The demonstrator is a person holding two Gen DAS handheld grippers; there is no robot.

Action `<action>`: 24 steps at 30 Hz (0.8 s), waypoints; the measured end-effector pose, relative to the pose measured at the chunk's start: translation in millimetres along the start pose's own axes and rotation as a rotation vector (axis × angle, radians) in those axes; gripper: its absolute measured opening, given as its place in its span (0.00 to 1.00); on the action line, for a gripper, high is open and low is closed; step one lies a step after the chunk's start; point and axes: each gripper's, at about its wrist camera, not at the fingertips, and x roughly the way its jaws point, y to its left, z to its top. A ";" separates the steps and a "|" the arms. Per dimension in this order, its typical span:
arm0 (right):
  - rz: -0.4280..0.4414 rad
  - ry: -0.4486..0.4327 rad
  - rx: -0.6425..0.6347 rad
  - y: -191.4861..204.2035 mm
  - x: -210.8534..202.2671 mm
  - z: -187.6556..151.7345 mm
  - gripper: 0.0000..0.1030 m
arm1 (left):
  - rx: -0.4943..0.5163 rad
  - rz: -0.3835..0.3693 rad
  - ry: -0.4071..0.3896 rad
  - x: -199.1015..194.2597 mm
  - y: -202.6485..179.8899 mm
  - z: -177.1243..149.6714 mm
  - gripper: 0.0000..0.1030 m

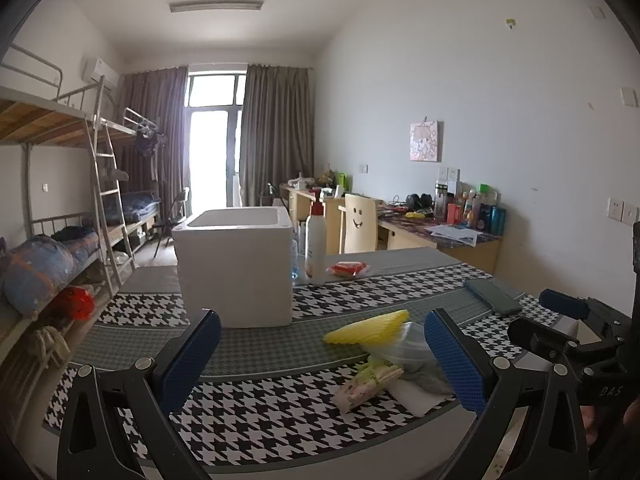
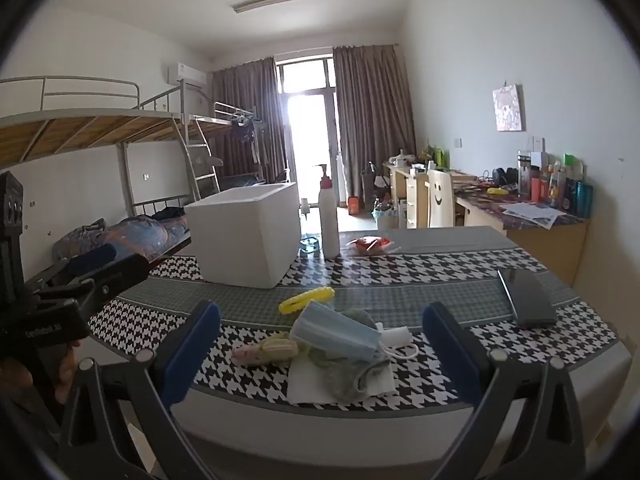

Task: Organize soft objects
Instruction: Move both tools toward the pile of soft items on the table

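Note:
A heap of soft things lies near the table's front edge: a yellow foam net [image 1: 366,332] [image 2: 306,299], a blue face mask [image 2: 336,334], a grey-green cloth [image 2: 352,376] [image 1: 428,374], a rolled floral cloth [image 1: 366,386] [image 2: 266,350] and a white tissue [image 2: 304,384]. Behind them stands an open white box [image 1: 236,264] [image 2: 244,236]. My left gripper [image 1: 320,360] is open, level with the heap, nothing between its fingers. My right gripper [image 2: 320,354] is open too, hovering before the heap without touching it. Each gripper shows at the edge of the other's view.
On the houndstooth tablecloth [image 1: 248,420] stand a white pump bottle [image 1: 316,240] [image 2: 329,220], a red-and-white packet [image 1: 347,268] [image 2: 370,245] and a dark phone [image 1: 494,296] [image 2: 528,298]. Bunk beds [image 1: 60,200] line the left wall, cluttered desks [image 2: 532,216] the right.

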 end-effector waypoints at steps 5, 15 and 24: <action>0.000 0.003 0.001 1.0 -0.2 -1.0 0.99 | -0.002 0.003 0.010 1.4 1.3 -0.8 0.99; 0.000 0.006 0.001 2.0 0.1 -1.5 0.99 | 0.018 0.019 -0.001 -2.3 -0.9 -0.1 0.99; -0.003 0.007 0.000 3.4 1.2 -1.7 0.99 | 0.038 0.007 0.007 -3.3 -4.5 0.6 0.99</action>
